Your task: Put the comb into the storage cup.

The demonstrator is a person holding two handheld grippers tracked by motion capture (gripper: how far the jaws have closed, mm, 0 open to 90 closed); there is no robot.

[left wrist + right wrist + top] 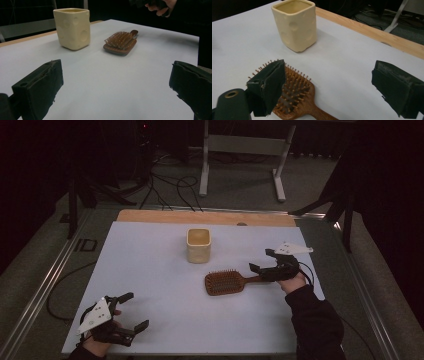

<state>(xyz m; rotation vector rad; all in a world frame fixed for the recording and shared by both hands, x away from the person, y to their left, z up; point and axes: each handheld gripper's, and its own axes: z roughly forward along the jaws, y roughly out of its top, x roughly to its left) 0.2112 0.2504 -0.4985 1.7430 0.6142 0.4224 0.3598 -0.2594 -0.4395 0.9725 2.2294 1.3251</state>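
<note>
A white sheet (pixel 165 320) covers most of the table (pixel 210 216), whose wooden far edge shows beyond it. Near the middle of the far half of the sheet stands a cream square cup (pixel 198 245), upright with its mouth open to the top. Just in front of it and a little to the right lies a wooden hairbrush (pixel 226 282), flat on the sheet with its bristles up and its handle pointing right. The right gripper (pixel 264 261) hovers at the handle end of the hairbrush with its jaws spread wide; in the right gripper view the brush head sits just behind one jaw and the other jaw stands well off over bare sheet, so nothing is clamped. The left gripper (pixel 132 311) rests at the near left corner of the sheet, well apart from the cup and the hairbrush, its jaws also spread wide with only bare sheet between them.
</note>
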